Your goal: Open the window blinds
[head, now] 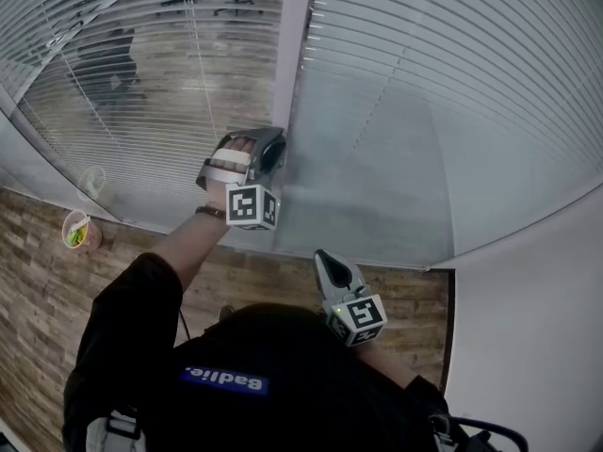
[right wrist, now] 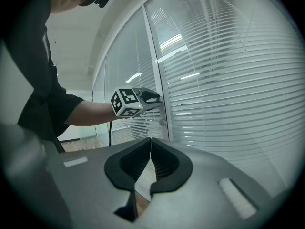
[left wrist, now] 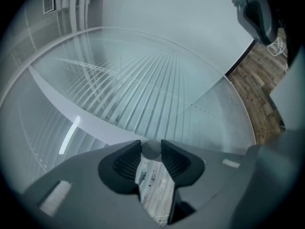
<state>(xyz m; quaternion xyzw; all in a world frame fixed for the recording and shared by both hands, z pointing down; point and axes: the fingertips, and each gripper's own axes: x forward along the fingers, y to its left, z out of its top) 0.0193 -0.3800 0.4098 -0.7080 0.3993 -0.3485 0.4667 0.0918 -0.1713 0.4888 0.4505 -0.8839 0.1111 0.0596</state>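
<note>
Two panes with slatted blinds, left (head: 141, 111) and right (head: 452, 111), meet at a pale upright frame post (head: 294, 45). My left gripper (head: 275, 151) reaches to that post. In the left gripper view its jaws (left wrist: 151, 150) are shut on a small round grey knob (left wrist: 151, 148), which touches both pads. The right gripper view shows the same gripper (right wrist: 153, 97) against the post (right wrist: 157, 56). My right gripper (head: 320, 256) hangs lower, back from the glass, with its jaws (right wrist: 150, 140) shut on nothing. The blinds' slats (right wrist: 228, 89) lie close together.
Another small round knob (right wrist: 163, 122) sits on the post just below the left gripper. A paper cup (head: 77, 232) stands on the wood floor (head: 38, 299) by the left pane. A white wall (head: 528, 347) closes the right side.
</note>
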